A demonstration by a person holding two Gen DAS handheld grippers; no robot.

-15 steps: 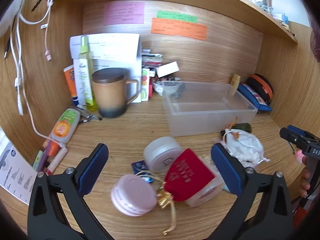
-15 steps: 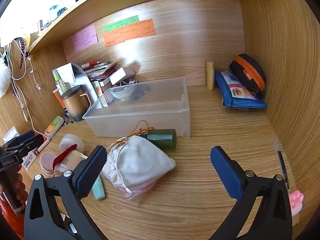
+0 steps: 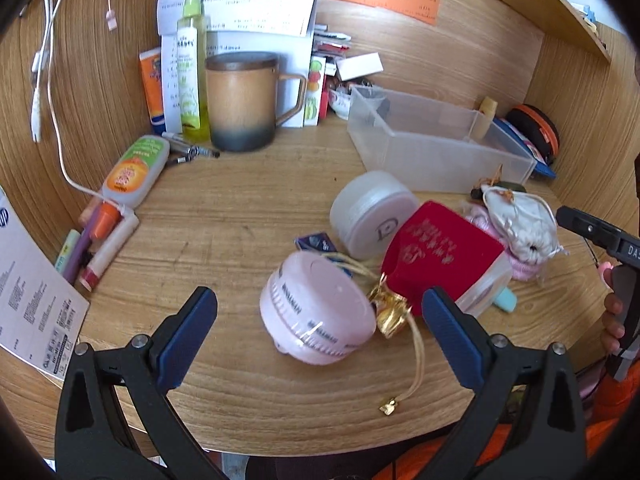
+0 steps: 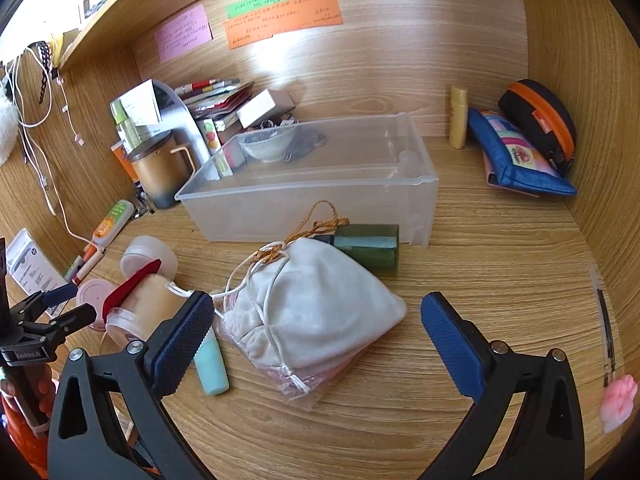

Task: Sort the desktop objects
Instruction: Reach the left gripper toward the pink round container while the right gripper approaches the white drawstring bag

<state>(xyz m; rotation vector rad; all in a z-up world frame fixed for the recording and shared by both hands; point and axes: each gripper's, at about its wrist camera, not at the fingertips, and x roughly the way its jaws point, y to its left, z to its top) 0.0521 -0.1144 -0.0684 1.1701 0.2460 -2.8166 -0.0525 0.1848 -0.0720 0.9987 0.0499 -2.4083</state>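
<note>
Left tool (image 3: 319, 312) now nearer the bench (image 3: 240, 220), jaws wide and empty around the pink jar (image 3: 316, 316), right tool (image 4: 316, 322) wide, closer over the white pouch (image 4: 316, 308), clear bin (image 4: 320, 184) behind unchanged.

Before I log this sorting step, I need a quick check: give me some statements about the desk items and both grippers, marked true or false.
1. The clear plastic bin has no lid on. True.
2. The left gripper is clamped on the pink jar. False: its jaws stand open around it.
3. The white drawstring pouch lies inside the bin. False: it lies on the desk in front of it.
4. The right gripper is open. True.
5. The brown mug lies tipped over. False: it stands upright.
</note>
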